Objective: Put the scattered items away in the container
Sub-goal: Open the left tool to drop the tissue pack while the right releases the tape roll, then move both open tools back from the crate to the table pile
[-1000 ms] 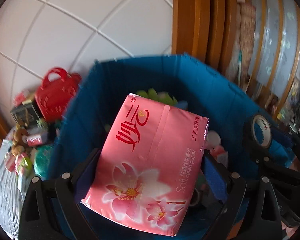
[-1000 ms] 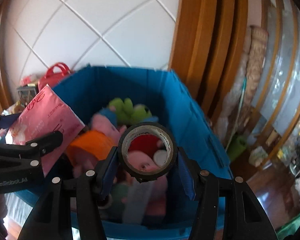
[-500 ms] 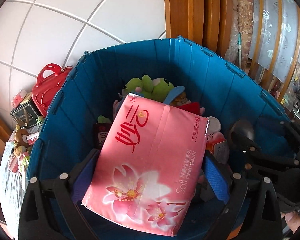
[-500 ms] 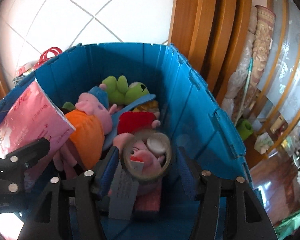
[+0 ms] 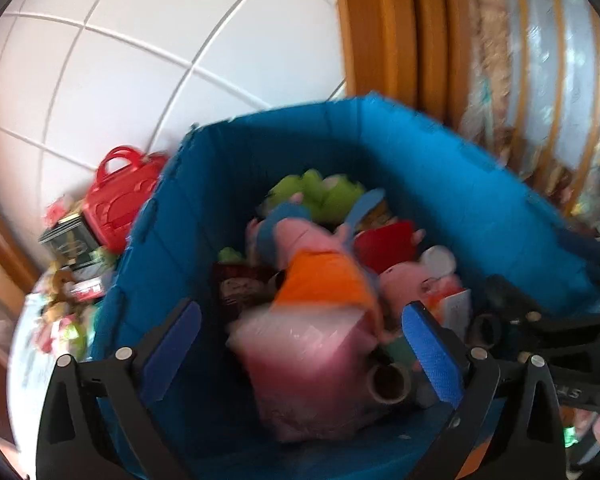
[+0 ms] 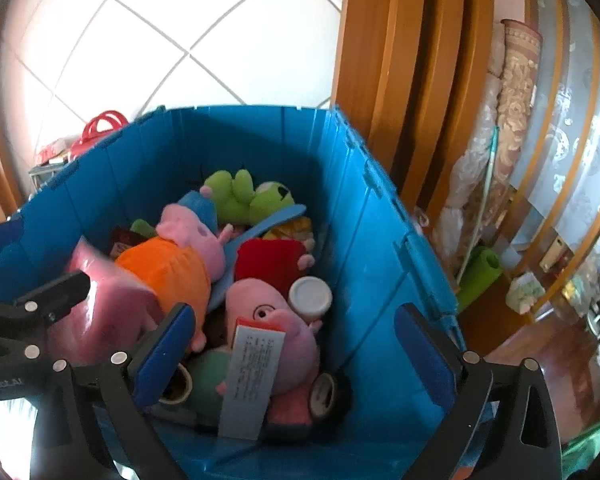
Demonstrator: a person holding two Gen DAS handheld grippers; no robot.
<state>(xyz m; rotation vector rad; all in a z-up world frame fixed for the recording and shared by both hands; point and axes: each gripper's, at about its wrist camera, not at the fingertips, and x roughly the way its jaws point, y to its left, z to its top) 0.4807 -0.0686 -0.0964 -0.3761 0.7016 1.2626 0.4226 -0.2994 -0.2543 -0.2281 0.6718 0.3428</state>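
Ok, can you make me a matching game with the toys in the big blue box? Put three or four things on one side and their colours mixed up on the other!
Things:
1. soft frog toy at the far wall of the blue plastic box
2. dress on the big plush pig
3. round jar lid
4. plastic handbag outside the box

Colours:
A. white
B. red
C. green
D. orange

Pairs: 1-C, 2-D, 3-A, 4-B
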